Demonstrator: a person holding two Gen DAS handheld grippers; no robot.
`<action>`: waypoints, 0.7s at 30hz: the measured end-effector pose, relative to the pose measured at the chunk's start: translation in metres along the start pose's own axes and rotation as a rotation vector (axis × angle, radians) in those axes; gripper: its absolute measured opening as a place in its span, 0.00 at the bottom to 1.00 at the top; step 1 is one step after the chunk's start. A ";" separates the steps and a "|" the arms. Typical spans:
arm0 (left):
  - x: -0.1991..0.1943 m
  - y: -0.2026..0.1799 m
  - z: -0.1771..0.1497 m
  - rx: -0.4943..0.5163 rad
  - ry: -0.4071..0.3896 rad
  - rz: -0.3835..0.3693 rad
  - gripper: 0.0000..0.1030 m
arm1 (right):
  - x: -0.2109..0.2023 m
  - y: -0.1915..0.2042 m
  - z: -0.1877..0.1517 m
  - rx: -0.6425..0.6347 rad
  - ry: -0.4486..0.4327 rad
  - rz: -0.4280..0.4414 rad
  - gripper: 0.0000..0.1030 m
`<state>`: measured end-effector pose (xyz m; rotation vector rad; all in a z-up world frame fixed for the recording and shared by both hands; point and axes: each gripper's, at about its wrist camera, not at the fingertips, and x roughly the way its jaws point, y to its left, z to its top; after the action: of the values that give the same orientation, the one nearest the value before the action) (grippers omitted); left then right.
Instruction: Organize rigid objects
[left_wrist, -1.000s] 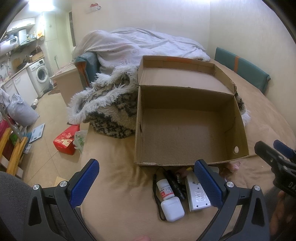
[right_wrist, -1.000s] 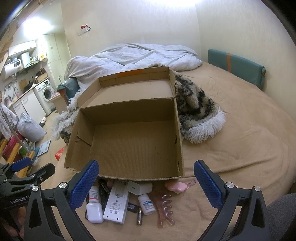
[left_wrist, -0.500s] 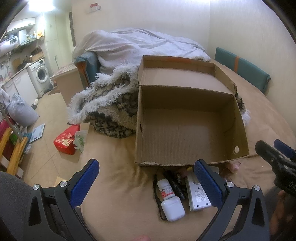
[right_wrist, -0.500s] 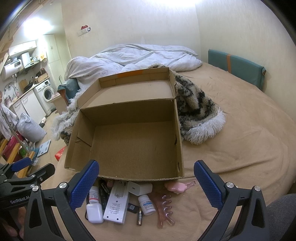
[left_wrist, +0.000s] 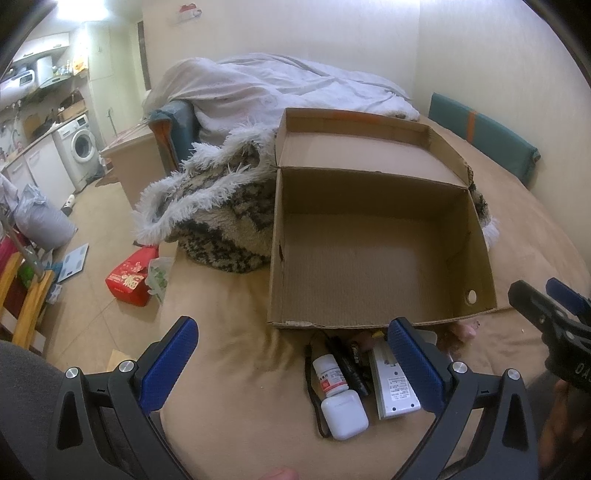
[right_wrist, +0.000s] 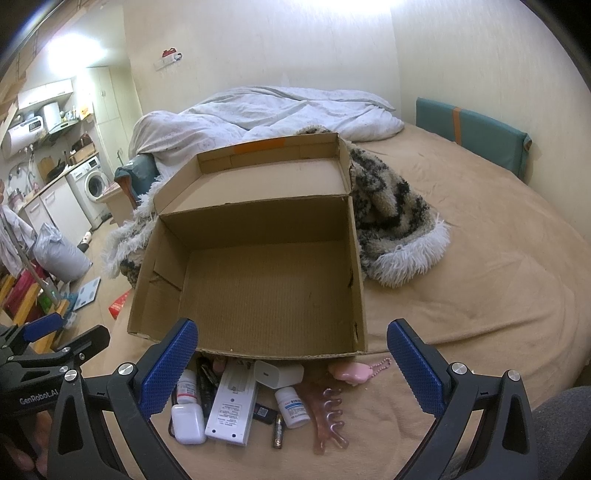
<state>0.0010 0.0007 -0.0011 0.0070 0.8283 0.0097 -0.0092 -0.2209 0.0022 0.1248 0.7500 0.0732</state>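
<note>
The small items, the remote (right_wrist: 232, 406) among them, lie on the bed just before the empty box (right_wrist: 258, 295), below and between both grippers' wide-apart jaws, its long axis pointing boxward, the right gripper (right_wrist: 291, 369) more centred over the pile.

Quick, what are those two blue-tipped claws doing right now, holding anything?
Left gripper: open, holding nothing.
Right gripper: open, holding nothing.
</note>
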 end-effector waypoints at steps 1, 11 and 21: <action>0.000 0.000 0.000 0.000 0.000 0.000 1.00 | 0.000 0.000 0.000 0.000 0.000 0.000 1.00; -0.003 0.008 0.011 -0.023 -0.003 -0.009 1.00 | -0.005 0.002 0.006 -0.001 -0.015 0.035 1.00; 0.000 0.037 0.037 -0.080 0.052 -0.016 1.00 | -0.003 -0.016 0.022 0.052 0.045 0.111 1.00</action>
<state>0.0284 0.0379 0.0243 -0.0757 0.8798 0.0280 0.0038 -0.2392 0.0185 0.2150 0.7901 0.1625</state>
